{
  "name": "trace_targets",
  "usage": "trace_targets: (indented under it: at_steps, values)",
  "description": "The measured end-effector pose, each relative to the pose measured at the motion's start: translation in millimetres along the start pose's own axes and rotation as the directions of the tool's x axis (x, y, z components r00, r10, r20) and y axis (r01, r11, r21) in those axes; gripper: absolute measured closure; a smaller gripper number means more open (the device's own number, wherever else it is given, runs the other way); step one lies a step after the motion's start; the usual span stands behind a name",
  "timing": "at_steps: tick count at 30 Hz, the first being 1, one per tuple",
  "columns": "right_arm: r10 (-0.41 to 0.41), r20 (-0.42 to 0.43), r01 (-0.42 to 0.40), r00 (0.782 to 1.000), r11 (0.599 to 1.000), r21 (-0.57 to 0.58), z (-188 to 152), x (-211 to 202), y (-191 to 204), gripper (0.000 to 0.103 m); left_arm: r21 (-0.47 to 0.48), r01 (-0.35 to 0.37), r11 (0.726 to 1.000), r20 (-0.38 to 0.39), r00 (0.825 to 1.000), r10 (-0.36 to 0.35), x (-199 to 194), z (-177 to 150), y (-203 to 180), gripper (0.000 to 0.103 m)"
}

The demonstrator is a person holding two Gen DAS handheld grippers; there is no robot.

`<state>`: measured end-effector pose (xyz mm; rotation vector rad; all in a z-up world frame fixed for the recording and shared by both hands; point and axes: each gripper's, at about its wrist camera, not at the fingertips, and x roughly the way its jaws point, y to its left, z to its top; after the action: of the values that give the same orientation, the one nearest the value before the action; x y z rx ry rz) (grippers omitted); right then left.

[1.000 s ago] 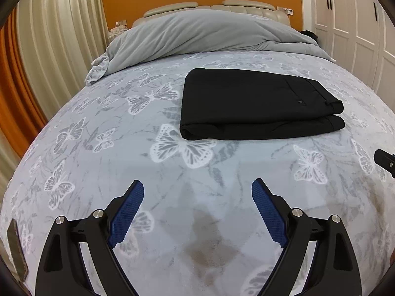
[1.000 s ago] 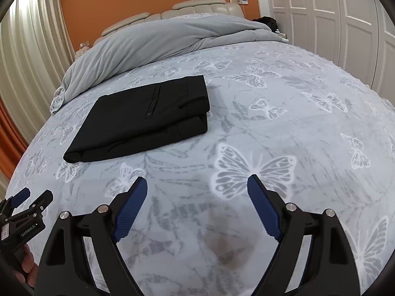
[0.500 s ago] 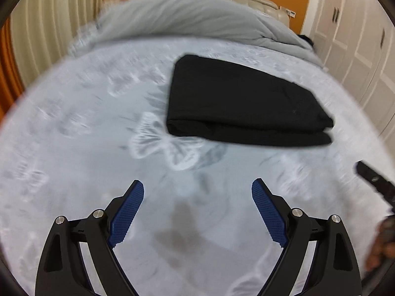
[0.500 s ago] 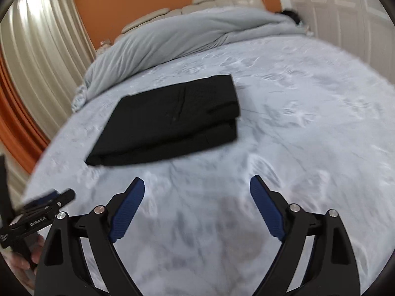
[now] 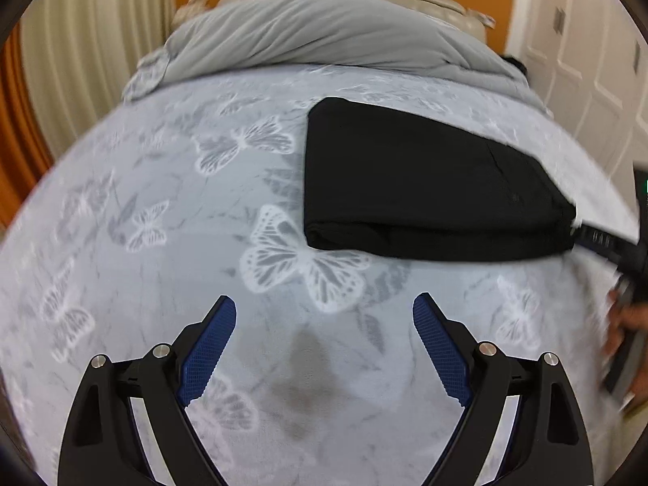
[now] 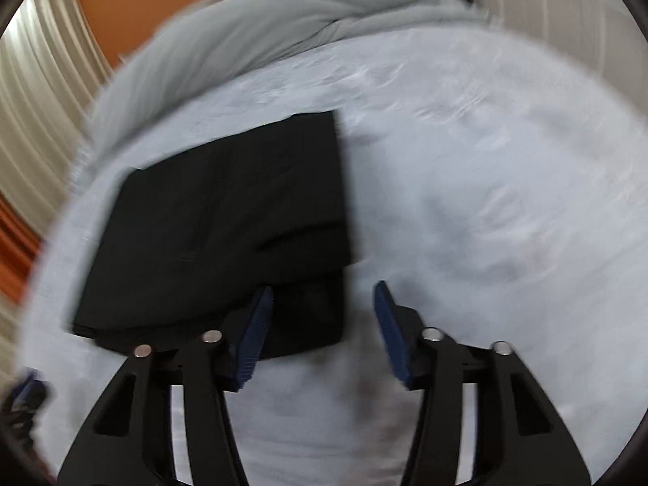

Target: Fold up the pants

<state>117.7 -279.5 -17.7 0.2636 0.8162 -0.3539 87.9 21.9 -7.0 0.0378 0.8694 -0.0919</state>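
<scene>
Black pants (image 5: 425,178) are laid as a flat folded stack on the butterfly-print bedsheet (image 5: 162,243), short of the grey duvet (image 5: 324,36) bunched at the head end. At least 2 layers are visible at the near corner in the right wrist view; that view is motion-blurred, so seam detail cannot be read.

Right gripper (image 6: 320,324) is positioned at the stack's near right corner, jaws spread and nothing gripped; the left pad (image 6: 255,336) is seen over the black cloth, the other pad over bare sheet. Contact cannot be confirmed. Left gripper (image 5: 324,348) is held over bare sheet, near the stack's near edge, jaws wide and empty.

Judged step: another fold, or squaring up. For a clean grab, all layers at the corner should be caught together, with the pad slid under the lowest layer, not pinched from the top alone. The left corner should be matched by the left gripper so the edge is lifted level.

Room: bare sheet is available left of and nearer than the stack. Beyond it, the duvet is close. White wardrobe doors (image 5: 599,52) are seen past the bed's right side.
</scene>
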Motion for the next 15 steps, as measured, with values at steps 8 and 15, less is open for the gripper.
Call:
trace_targets:
  at_steps: [8, 15]
  values:
    - [0.030, 0.147, -0.025, 0.989, 0.999, -0.037, -105, -116, -15, 0.018, 0.104, -0.052, 0.993, 0.017, 0.999, 0.051, -5, -20, -34, 0.016]
    - [0.036, 0.188, -0.025, 0.981, 0.998, -0.059, -124, -127, -1, 0.017, 0.100, -0.028, 0.995, -0.006, 1.000, 0.029, -14, -41, -44, 0.017]
